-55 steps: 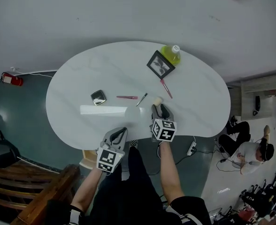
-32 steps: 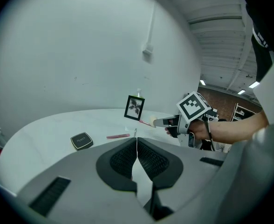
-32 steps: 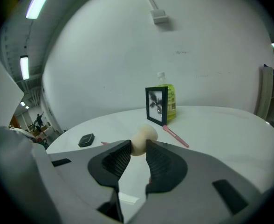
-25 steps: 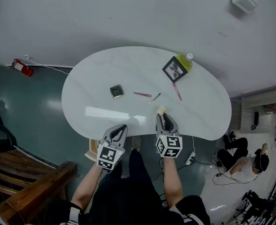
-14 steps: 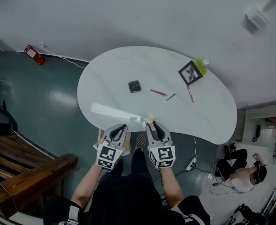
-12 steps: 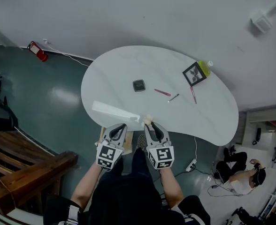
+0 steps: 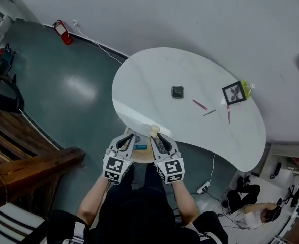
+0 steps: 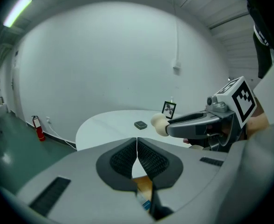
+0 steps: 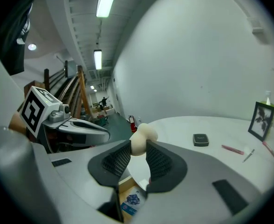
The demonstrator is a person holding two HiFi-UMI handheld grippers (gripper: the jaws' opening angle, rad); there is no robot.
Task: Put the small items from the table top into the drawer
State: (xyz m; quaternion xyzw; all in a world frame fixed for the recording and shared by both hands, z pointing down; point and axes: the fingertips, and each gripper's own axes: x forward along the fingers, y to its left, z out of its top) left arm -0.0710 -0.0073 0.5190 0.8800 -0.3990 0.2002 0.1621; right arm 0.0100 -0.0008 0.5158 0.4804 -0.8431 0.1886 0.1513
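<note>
- Right gripper (image 7: 157, 137) clamped on cream sponge (image 7: 153, 130), at the table (image 7: 154, 75) edge by the open drawer (image 7: 145, 156) (packet (image 9: 132, 200) already inside).
- Left gripper (image 7: 125, 140) closed, empty.
- Not yet moved: black case (image 7: 177, 91), pens (image 7: 200, 104).

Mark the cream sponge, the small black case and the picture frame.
cream sponge (image 9: 144, 134): right gripper view, its rounded upper end.
small black case (image 9: 200, 139): right gripper view, middle of its lid.
picture frame (image 9: 262, 120): right gripper view, centre of the picture.
</note>
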